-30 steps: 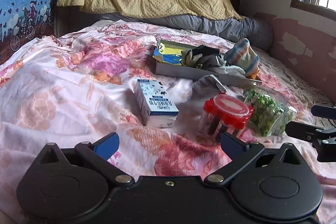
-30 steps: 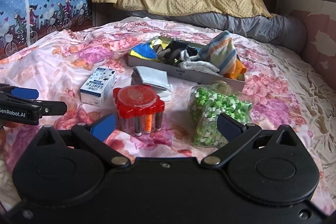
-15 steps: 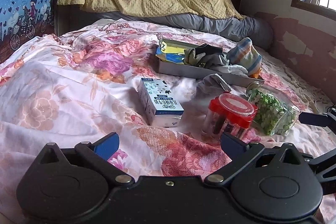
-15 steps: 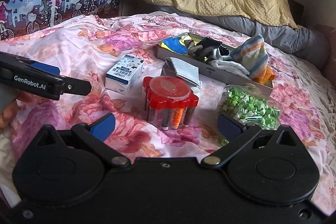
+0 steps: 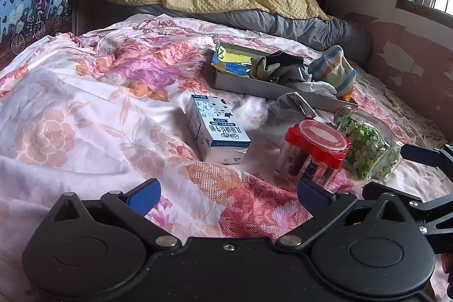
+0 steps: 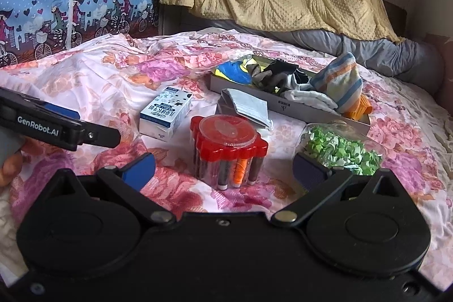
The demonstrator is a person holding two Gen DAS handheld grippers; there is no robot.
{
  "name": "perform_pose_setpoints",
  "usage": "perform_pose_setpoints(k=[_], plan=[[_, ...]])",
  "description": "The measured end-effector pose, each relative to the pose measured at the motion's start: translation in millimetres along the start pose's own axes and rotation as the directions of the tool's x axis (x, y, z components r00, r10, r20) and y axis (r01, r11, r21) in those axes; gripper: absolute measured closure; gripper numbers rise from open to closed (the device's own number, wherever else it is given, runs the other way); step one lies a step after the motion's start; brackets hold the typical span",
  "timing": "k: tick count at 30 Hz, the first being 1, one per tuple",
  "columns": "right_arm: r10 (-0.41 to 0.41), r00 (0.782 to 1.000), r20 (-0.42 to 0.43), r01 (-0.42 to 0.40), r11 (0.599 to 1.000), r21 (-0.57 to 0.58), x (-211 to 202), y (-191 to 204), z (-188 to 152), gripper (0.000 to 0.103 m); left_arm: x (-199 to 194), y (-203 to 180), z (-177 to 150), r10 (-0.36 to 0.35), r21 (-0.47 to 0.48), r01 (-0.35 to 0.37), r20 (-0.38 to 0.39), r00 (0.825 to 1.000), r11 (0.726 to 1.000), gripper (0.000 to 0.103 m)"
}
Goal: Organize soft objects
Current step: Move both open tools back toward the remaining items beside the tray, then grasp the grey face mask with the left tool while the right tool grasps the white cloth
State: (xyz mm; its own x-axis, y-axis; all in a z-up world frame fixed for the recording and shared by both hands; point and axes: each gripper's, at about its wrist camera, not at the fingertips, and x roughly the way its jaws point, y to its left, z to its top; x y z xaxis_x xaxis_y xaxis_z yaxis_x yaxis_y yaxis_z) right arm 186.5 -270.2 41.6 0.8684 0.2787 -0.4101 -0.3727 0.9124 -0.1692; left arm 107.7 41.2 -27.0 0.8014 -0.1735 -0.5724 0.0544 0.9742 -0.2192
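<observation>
A shallow grey tray [image 5: 254,88] [image 6: 286,104] on the flowered bed holds soft things: a yellow-blue cloth [image 5: 232,61], dark gloves [image 6: 271,74], white socks and a striped cloth [image 6: 339,81]. A folded grey cloth [image 5: 294,104] [image 6: 249,106] lies on the sheet just in front of the tray. My left gripper [image 5: 228,194] is open and low over the bed, short of the objects. Level with it, my right gripper [image 6: 223,170] is open too, with nothing between its fingers. Each gripper shows at the edge of the other's view.
A blue-white milk carton [image 5: 218,132] [image 6: 165,112] lies left of a red-lidded container of tubes [image 5: 314,149] [image 6: 229,143]. A jar of green paper bits [image 5: 368,149] [image 6: 339,149] lies on its side. Behind are a grey bolster [image 5: 311,27], a yellow blanket and a wall on the right.
The right gripper has moved nearer to the objects and turned left, so the left gripper shows larger in its view. The left gripper shifted only slightly. Both stayed open.
</observation>
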Motion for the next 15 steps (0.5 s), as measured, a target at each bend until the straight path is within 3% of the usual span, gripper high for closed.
perform_pose_setpoints(k=[15], plan=[[-0.022,1.0,0.015,0.022,1.0,0.019,10,-11,3,0.0,6,2,-1,-0.034,-0.002,0.034,-0.007,0.999,0.999,0.001]])
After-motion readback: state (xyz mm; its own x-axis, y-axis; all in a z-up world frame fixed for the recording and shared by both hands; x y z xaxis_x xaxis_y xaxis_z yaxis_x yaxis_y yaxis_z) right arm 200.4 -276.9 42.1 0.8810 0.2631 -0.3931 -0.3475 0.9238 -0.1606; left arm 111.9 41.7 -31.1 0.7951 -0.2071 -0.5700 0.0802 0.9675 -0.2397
